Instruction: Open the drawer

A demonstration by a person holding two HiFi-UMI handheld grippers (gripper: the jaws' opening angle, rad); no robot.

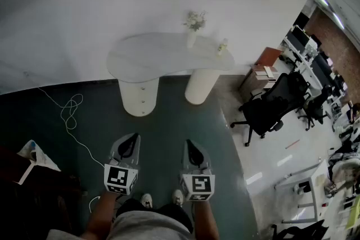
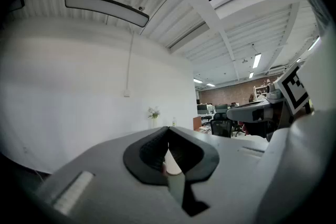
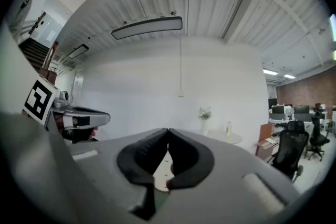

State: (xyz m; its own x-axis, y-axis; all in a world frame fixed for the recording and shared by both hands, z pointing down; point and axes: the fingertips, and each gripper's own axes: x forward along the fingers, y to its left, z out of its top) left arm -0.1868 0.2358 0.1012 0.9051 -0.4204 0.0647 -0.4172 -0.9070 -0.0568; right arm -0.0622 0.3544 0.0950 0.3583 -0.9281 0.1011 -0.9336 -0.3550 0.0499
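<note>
A white kidney-shaped table [image 1: 157, 56] stands against the wall on two round pedestals. The left pedestal [image 1: 139, 95] carries the drawers, with small knobs down its front. Both grippers hang side by side close to the person's body, well short of the table and pointing towards it. My left gripper [image 1: 133, 136] has its jaws together with nothing between them, as the left gripper view shows [image 2: 168, 129]. My right gripper [image 1: 189, 143] is likewise shut and empty [image 3: 168, 132]. Part of a pedestal shows pale through the gap below each pair of jaws.
A vase of flowers [image 1: 193, 24] and a small bottle [image 1: 222, 46] stand on the table top. A white cable [image 1: 70, 112] loops over the dark floor at the left, near a bag [image 1: 35, 157]. A black office chair [image 1: 270, 107] and a wooden cabinet [image 1: 261, 71] are at the right.
</note>
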